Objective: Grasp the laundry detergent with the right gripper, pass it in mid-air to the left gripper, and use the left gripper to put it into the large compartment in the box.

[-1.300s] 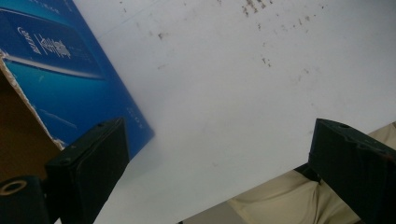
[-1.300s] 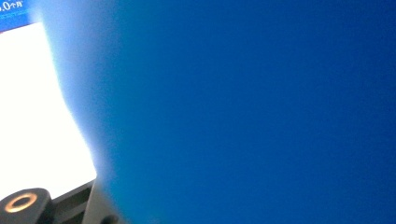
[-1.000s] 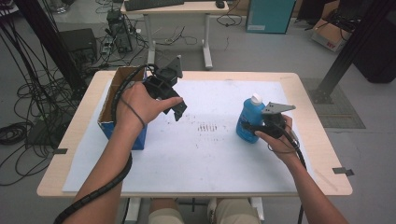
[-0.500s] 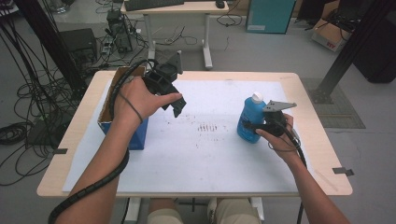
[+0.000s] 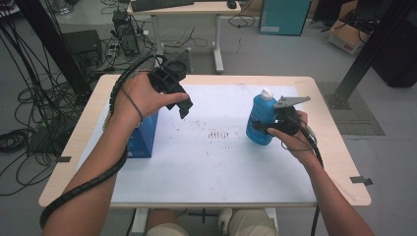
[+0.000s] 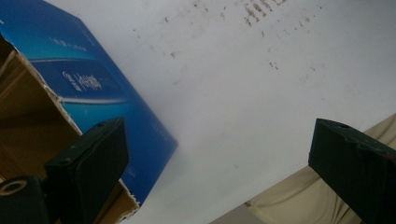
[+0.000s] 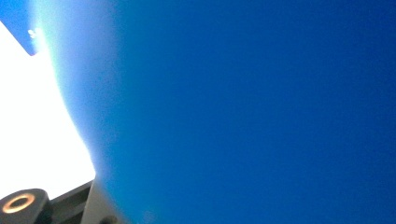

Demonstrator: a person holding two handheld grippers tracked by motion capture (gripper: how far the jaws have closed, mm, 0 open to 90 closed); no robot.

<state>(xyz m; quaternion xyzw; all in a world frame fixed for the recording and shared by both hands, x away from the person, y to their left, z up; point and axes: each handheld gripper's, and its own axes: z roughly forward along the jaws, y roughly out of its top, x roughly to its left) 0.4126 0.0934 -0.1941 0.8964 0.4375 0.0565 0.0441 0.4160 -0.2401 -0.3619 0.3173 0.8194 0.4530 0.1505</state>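
From the high view, the right gripper (image 5: 268,127) clasped a blue bottle (image 5: 259,118) standing upright on the table's (image 5: 206,167) right half, while the left gripper (image 5: 183,104) hung above a blue carton (image 5: 145,133). The left gripper view showed its jaws spread wide over the carton's (image 6: 88,88) edge. In the right gripper view, the bottle's (image 7: 252,112) blue wall pressed close against the lens.

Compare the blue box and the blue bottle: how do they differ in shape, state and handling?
The blue box is a squared carton with its top open; the blue bottle is rounded, upright and capped white. The right tool is against the bottle; the left tool, jaws apart, hangs above the table beside the box, holding nothing. Both stand on the white sheet.
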